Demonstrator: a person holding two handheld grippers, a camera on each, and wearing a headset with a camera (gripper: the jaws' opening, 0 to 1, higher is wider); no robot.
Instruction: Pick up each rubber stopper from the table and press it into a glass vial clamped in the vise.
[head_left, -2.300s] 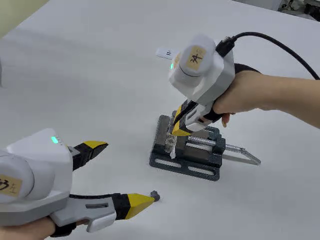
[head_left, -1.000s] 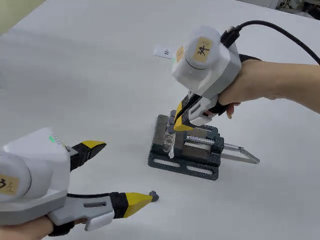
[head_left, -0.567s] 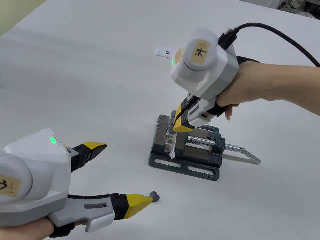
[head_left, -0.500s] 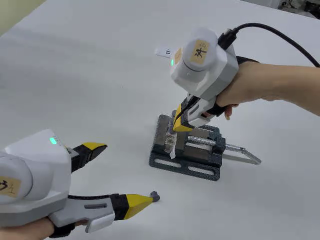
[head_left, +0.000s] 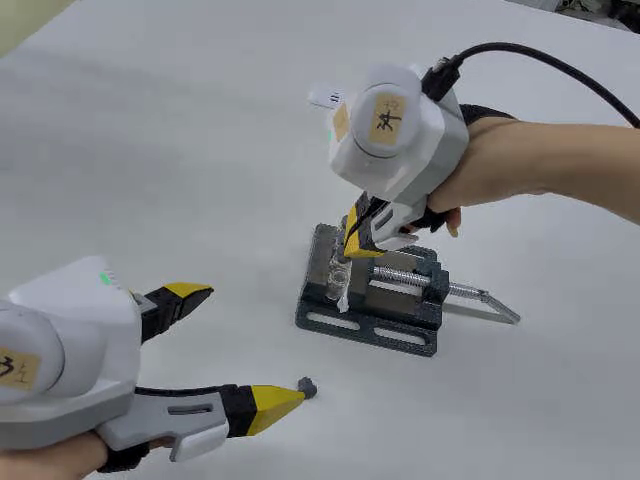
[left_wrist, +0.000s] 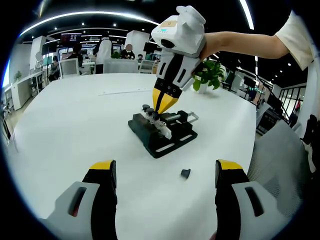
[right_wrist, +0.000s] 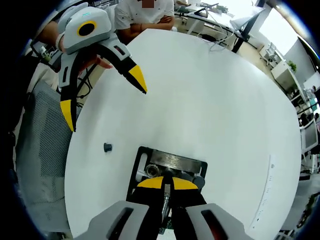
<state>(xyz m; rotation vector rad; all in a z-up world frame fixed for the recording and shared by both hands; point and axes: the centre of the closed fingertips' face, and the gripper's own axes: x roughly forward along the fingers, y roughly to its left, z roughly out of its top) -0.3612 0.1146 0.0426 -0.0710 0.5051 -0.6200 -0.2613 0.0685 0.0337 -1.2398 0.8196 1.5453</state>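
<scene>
A dark vise stands mid-table with a clear glass vial clamped in its jaws. My right gripper points down just above that vial, its yellow tips shut together; nothing shows between them. In the right gripper view the shut tips hang over the vise. A small dark rubber stopper lies loose on the table near my left gripper, which is open and low at the front left. In the left gripper view the stopper lies between the spread jaws, ahead of them.
A white paper strip lies on the table beyond the vise. The vise's metal handle sticks out to the right. A black cable trails from the right gripper. White tabletop spreads to the left.
The right gripper has leaned a little to the left and its tips sit slightly higher over the vial. The left gripper and the loose stopper have stayed put.
</scene>
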